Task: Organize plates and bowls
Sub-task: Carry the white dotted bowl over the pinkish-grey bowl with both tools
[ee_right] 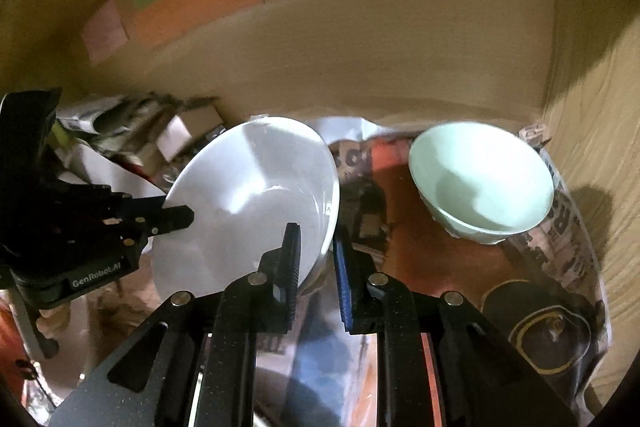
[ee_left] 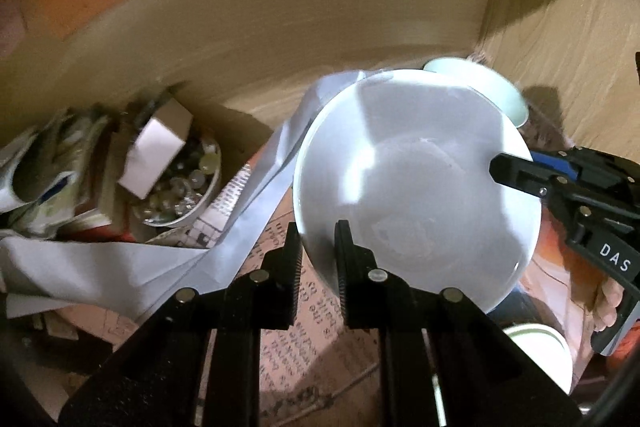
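Note:
A large white bowl (ee_left: 416,183) is held tilted above the newspaper-lined shelf. My left gripper (ee_left: 318,259) is shut on its near rim. My right gripper (ee_right: 316,259) is shut on the opposite rim of the same white bowl (ee_right: 248,203). Each gripper shows in the other's view, the right gripper (ee_left: 516,171) at the bowl's right edge and the left gripper (ee_right: 176,217) at its left edge. A pale green bowl (ee_right: 480,179) stands upright on the newspaper to the right; in the left wrist view only its rim (ee_left: 504,87) shows behind the white bowl.
Wooden cabinet walls (ee_right: 400,59) close the back and right side. A cluttered pile with a small box (ee_left: 156,155) and a dish of glass beads (ee_left: 184,187) sits at the left. White paper (ee_left: 120,263) lies in front. A dark round object (ee_right: 548,331) lies at right front.

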A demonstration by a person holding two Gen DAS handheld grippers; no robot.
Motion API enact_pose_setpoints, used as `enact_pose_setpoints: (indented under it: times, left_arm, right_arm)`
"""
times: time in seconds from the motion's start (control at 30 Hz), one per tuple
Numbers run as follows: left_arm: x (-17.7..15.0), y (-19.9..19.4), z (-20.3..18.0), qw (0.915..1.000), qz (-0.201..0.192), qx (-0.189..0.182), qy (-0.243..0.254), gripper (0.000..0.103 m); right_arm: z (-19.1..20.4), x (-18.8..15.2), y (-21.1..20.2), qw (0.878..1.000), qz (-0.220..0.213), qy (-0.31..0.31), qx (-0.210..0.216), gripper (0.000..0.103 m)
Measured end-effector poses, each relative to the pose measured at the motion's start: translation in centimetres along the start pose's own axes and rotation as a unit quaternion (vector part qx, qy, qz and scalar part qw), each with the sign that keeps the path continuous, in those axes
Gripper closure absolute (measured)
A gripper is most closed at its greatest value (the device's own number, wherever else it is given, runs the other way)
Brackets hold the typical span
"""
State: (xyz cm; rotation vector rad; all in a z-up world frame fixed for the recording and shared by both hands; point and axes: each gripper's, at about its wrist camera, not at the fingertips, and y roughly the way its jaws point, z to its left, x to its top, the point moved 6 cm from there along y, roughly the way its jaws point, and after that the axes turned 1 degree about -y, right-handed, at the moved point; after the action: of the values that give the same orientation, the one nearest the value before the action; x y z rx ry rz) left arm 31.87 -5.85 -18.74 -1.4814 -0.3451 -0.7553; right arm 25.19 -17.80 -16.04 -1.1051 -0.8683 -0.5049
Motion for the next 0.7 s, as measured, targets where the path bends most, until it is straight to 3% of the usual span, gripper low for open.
enact_pose_setpoints:
  times: [0.43,0.7]
  left_arm:
    - [-2.2,-7.0,1.4,0.9973,-0.068,-0.005,-0.027,0.088]
    - [-4.7,-9.1,2.9,0.9953,-0.083,-0.008,-0.05,0.088]
  right_arm:
    - [4.0,0.0,-3.8,0.999,-0.036,-0.017,0.021,0.088]
    - [6.7,-0.9,-5.1,0.998,-0.043,-0.031,0.031,0.088]
